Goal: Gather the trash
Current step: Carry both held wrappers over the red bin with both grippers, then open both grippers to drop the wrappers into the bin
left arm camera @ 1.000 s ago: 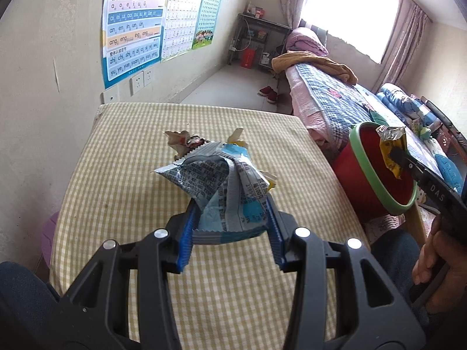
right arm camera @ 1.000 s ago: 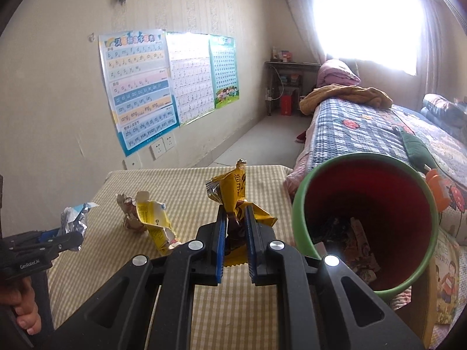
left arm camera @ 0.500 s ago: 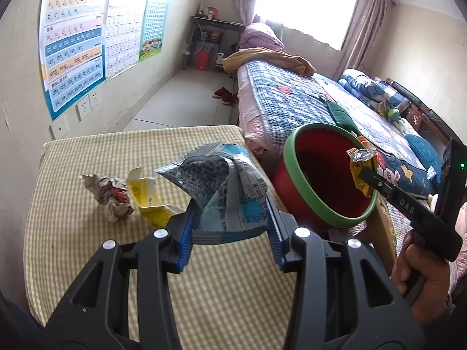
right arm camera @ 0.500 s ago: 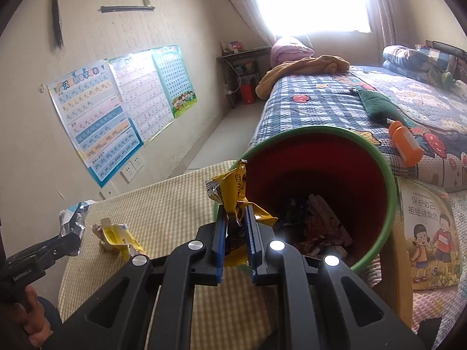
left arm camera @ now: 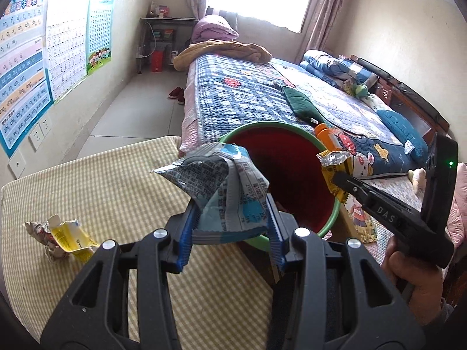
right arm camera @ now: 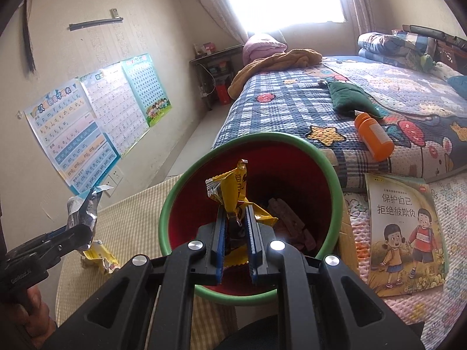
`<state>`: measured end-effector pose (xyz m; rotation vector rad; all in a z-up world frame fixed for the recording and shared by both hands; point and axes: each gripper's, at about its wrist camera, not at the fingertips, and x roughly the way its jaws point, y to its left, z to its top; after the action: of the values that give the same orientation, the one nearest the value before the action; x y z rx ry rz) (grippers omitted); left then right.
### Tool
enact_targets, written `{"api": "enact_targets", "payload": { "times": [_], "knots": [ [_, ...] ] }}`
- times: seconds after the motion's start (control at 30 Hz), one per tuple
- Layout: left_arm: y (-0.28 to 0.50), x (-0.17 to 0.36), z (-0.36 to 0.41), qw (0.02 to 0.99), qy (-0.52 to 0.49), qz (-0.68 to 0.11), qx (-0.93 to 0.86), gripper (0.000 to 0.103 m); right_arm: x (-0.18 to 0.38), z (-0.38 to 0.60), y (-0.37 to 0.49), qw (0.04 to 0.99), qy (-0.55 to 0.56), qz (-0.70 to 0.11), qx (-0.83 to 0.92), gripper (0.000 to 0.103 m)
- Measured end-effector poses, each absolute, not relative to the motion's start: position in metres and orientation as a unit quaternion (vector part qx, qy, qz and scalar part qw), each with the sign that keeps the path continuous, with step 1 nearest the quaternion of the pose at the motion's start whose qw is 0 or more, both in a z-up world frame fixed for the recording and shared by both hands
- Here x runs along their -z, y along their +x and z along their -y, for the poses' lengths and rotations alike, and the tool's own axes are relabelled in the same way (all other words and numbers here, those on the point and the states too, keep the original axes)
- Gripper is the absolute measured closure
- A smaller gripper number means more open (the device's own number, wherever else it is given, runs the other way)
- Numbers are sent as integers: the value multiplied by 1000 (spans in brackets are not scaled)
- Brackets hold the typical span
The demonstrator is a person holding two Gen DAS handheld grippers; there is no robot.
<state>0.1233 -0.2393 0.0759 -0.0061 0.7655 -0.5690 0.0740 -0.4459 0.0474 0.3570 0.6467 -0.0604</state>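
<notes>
My left gripper (left arm camera: 232, 213) is shut on a crumpled blue-and-silver snack bag (left arm camera: 221, 183), held just short of the near rim of a red bin with a green rim (left arm camera: 292, 160). My right gripper (right arm camera: 235, 218) is shut on a yellow wrapper (right arm camera: 233, 189) and hangs over the mouth of the bin (right arm camera: 186, 204), where several dark wrappers lie at the bottom. In the left wrist view the right gripper (left arm camera: 335, 175) reaches in from the right with the yellow wrapper (left arm camera: 332, 160). A torn yellow packet (left arm camera: 68, 237) and a crumpled wrapper (left arm camera: 39, 230) lie on the checked table (left arm camera: 116, 180).
The bin stands between the table's right edge and a bed with a blue quilt (left arm camera: 248, 96). An orange bottle (right arm camera: 373, 140) and a picture book (right arm camera: 405, 233) lie on the bed. Posters (right arm camera: 87, 122) hang on the left wall. A person's hand (left arm camera: 414, 280) holds the right gripper.
Both grippers have swung right from over the table toward the bin, each keeping its wrapper. The right one now hangs over the bin's mouth, and the left one has come to its rim.
</notes>
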Motion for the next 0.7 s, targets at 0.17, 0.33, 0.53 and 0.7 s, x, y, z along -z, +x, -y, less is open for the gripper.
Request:
{"api": "enact_targets", "payload": {
  "times": [0.17,0.33,0.53,0.7],
  "knots": [
    [131,-76,266,879,10,-371,300,61,-51,457,83,933,173,-315,29,90],
    [141,-74,288,871,15,-375,317,62,-52,469,94,932,174,-317,32,89],
    [154,-64,306,859,15,-390,330,61,-43,482,107,927,181,-328,33,88],
    [163,-62,316,855,11,-394,338,49,-40,488,112,925,182,-332,41,73]
  ]
}}
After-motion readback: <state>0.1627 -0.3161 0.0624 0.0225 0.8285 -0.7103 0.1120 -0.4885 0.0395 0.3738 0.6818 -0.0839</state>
